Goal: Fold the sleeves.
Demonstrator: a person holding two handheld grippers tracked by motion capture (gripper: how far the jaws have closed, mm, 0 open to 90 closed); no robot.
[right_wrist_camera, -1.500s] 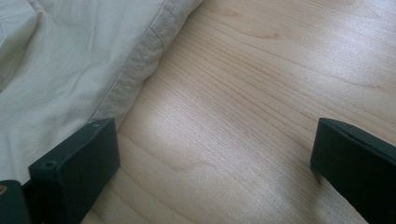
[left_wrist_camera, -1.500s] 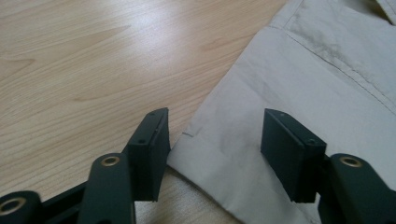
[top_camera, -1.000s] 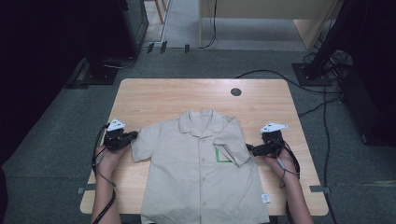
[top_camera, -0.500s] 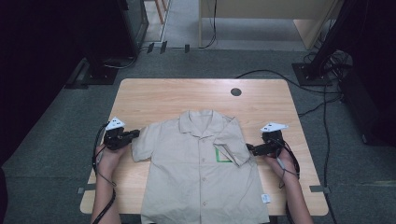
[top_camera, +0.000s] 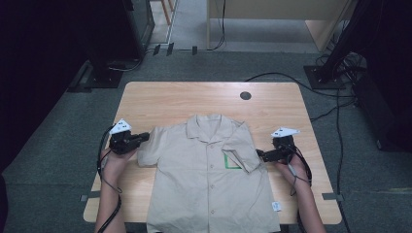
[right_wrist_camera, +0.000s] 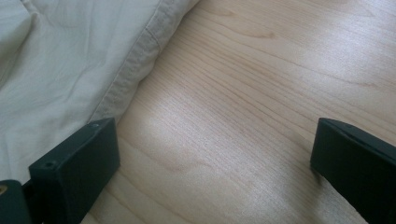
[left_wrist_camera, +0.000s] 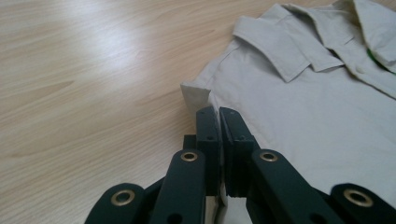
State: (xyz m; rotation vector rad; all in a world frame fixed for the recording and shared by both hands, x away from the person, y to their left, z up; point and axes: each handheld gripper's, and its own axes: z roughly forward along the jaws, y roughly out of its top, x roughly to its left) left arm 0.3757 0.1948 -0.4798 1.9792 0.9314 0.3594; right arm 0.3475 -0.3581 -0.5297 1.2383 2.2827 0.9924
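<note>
Beige shirt (top_camera: 209,184) flat, collar pointing away

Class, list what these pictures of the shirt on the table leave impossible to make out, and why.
- Shirt hem: cut off by the high view's bottom edge.
- White tag print: too small, high view.
- Sleeve cloth inside the left gripper: covered by its closed jaws, left gripper view.
- Green pocket outline: partly under the folded sleeve.

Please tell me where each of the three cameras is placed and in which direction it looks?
High view: above the person's side, facing forward and down on the table; both forearms, left hand-held gripper and right hand-held gripper show.
Left gripper view: along shut jaws pinching the shirt sleeve.
Right gripper view: along open jaws over bare wood beside the shirt's edge.
Shared: the shirt appears in all views.
</note>
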